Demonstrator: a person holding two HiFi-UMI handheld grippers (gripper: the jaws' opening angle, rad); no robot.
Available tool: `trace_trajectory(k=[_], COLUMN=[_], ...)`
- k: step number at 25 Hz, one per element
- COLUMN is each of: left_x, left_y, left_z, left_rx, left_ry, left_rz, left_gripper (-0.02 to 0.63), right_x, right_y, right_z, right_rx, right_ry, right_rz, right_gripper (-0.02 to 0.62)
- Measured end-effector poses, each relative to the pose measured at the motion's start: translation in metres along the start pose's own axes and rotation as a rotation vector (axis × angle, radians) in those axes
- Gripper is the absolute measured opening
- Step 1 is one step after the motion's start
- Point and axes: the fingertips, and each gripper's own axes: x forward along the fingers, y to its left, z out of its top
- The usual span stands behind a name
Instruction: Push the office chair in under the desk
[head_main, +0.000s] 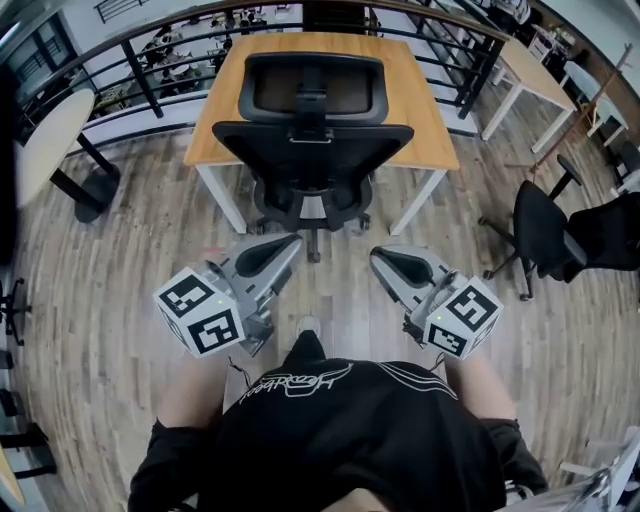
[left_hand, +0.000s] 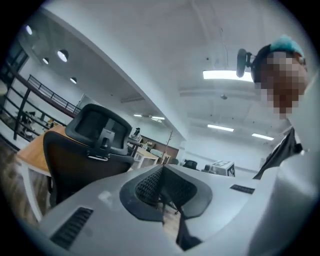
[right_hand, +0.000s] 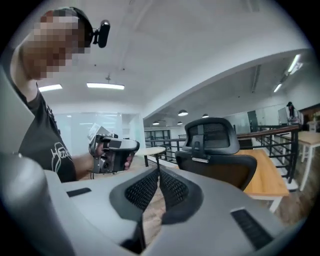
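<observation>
Black office chair (head_main: 311, 140) under wooden desk (head_main: 420, 100)

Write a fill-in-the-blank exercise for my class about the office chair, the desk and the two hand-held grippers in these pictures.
1. The office chair is coloured ____.
2. It stands pushed in at the desk, which has a wooden top and ____ legs.
3. The jaws of the left hand-held gripper are ____, well short of the chair.
4. The right hand-held gripper is shut too, and between its jaws there is ____.

Missing words: black; white; shut; nothing
</observation>
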Motion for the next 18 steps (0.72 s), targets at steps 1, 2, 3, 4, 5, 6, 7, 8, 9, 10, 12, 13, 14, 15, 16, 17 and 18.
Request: trace_trajectory(k=[1,2,3,4,5,6,7,8,9,10,12,13,14,15,16,17,18], left_x=[-0.003,-0.005,-0.006,-0.007,-0.007,-0.007,-0.006,-0.005,-0.005,-0.004,-0.005,-0.005,-0.005,-0.006,-0.007,-0.007,-0.009], left_y=[-0.016,-0.032,-0.047,-0.062,-0.075,-0.087,-0.099,-0.108,-0.117,-0.125,-0.140,-0.147,-0.152,-0.157,-0.161,-0.165,-0.167], left_z=[-0.001,-0.003,-0.007,-0.012,-0.019,-0.026,-0.033,-0.040,-0.046,-0.051,-0.059,-0.063,-0.065,-0.067,-0.069,-0.070,-0.071], left_rx=[-0.016,-0.015,-0.002,0.015,0.028,0.034,0.035,0.036,0.041,0.051,0.069,0.075,0.078,0.078,0.078,0.080,0.083], left_ry=[-0.015,-0.021,-0.019,-0.012,-0.004,0.005,0.013,0.021,0.030,0.039,0.050,0.053,0.055,0.055,0.056,0.056,0.056], left_rz=[-0.020,-0.035,-0.046,-0.053,-0.058,-0.062,-0.066,-0.067,-0.067,-0.064,-0.058,-0.057,-0.059,-0.061,-0.062,-0.062,-0.062], left_gripper=[0.008,0.008,0.008,0.008,0.008,0.008,0.008,0.008,0.008,0.008,0.008,0.008,0.008,0.008,0.008,0.008,0.008], right_x=[-0.009,-0.017,-0.026,-0.036,-0.045,-0.055,-0.064,-0.073,-0.081,-0.088,-0.102,-0.108,-0.114,-0.119,-0.123,-0.126,-0.128], right_y=[0.011,0.022,0.032,0.042,0.051,0.060,0.067,0.073,0.079,0.084,0.092,0.094,0.096,0.098,0.100,0.102,0.103], right_z=[0.000,0.000,0.000,0.000,-0.001,-0.002,-0.002,-0.002,-0.001,0.000,0.001,0.002,0.001,0.000,-0.001,-0.002,-0.004], right_rx=[0.022,0.038,0.047,0.044,0.033,0.018,0.011,0.014,0.025,0.037,0.052,0.054,0.055,0.054,0.053,0.053,0.053], right_ry=[-0.013,-0.027,-0.039,-0.049,-0.054,-0.058,-0.064,-0.075,-0.089,-0.103,-0.128,-0.137,-0.141,-0.141,-0.139,-0.137,-0.137], right_rz=[0.023,0.042,0.057,0.069,0.076,0.080,0.086,0.094,0.104,0.112,0.118,0.116,0.113,0.110,0.107,0.105,0.104], right_gripper=[0.046,0.044,0.044,0.043,0.043,0.041,0.041,0.040,0.040,0.040,0.040,0.040,0.040,0.039,0.039,0.040,0.039])
